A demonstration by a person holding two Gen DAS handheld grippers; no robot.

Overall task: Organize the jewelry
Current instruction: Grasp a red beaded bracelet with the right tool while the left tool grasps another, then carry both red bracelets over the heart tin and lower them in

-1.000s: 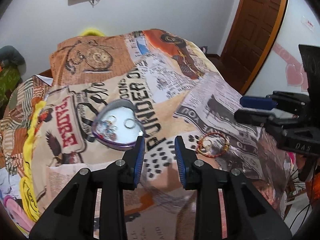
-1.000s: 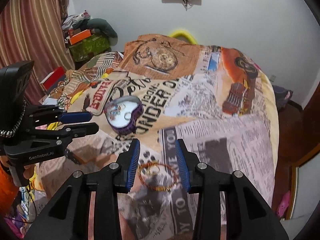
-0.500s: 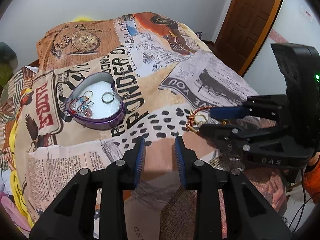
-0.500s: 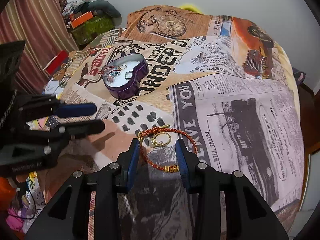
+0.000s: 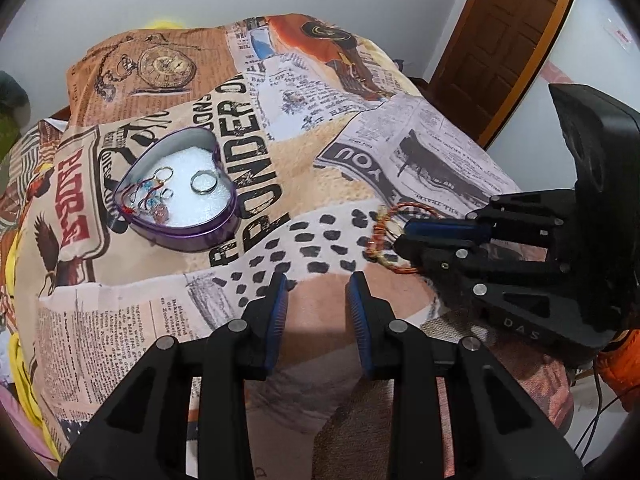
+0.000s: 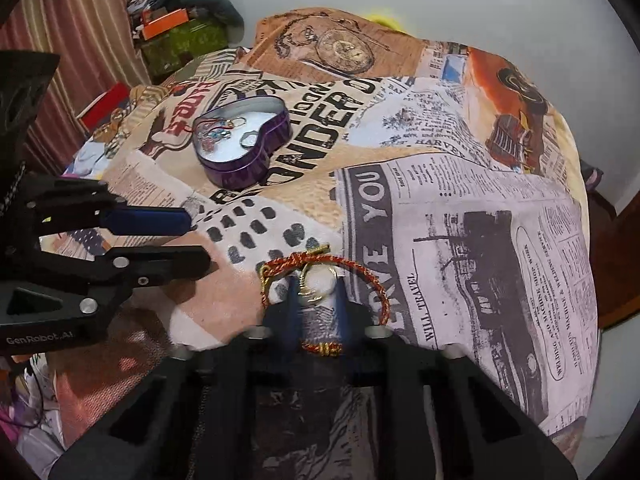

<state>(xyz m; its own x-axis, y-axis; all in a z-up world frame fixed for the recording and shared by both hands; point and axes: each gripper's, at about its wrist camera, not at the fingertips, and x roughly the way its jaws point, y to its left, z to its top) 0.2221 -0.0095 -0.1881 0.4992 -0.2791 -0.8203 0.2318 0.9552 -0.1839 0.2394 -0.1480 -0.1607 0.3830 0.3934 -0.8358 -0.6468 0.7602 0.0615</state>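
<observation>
A red-and-gold cord bracelet (image 6: 376,284) lies on the printed bedspread with a gold ring (image 6: 316,298) inside its loop. My right gripper (image 6: 316,292) is down on it. Its jaws are blurred and closing, with the ring pinched between the blue pads. The left wrist view shows the same right gripper (image 5: 402,236) with its tips on the bracelet (image 5: 376,236). My left gripper (image 5: 318,280) hovers open over bare bedspread with nothing between its fingers. It also shows in the right wrist view as the left gripper (image 6: 198,238). A purple heart-shaped tin (image 5: 188,240) holds a silver ring (image 5: 204,182) and several small pieces.
The tin (image 6: 248,168) stands up-left of the bracelet on the bed. A brown door (image 5: 500,40) is at the far right and a striped curtain (image 6: 60,60) with clutter at the far left. The bed's edge drops off on the right.
Both grippers have sunk toward the bed. The right gripper came down over the bracelet and its jaws narrowed around the gold ring. The left jaws kept their gap.
</observation>
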